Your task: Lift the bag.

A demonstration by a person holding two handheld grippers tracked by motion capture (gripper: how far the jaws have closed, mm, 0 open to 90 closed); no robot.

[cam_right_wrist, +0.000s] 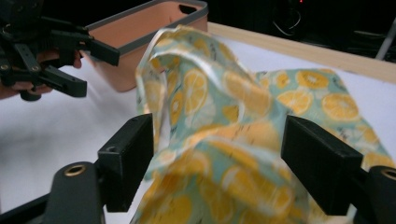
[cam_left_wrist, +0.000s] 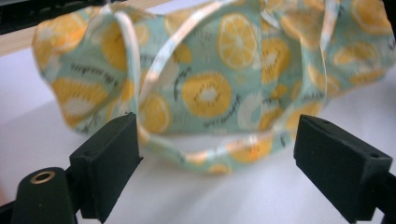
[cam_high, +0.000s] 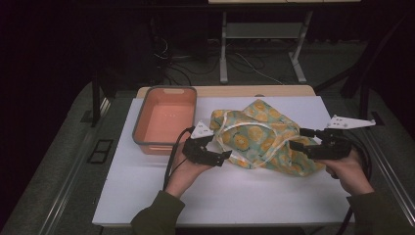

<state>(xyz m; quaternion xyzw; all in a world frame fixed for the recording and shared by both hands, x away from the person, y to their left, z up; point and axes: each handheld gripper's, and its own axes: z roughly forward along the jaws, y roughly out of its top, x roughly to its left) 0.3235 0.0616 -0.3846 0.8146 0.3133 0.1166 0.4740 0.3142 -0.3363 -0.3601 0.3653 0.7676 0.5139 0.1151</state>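
1. Fruit-print cloth, pale green with orange slices and a white trim, lies crumpled in a heap on the white table, between the two tongs.
2. Left gripper: jaws released and standing apart, nothing between the pads. From its own view the cloth sits just ahead of the jaw tips, apart from them, with white table surface showing between jaws and fabric.
3. Right gripper: jaws also spread. In the right gripper view the cloth bulges up in the gap between the two jaws; the pads are not pressing on it. Whether the fabric brushes the left-hand jaw there I cannot tell, the cloth being blurred.
4. The two tongs point toward each other across the heap, the cloth's near edge lying on the line between them.
5. Orange bin with a grey rim stands on the table beyond the left gripper, just beside the cloth's left end.
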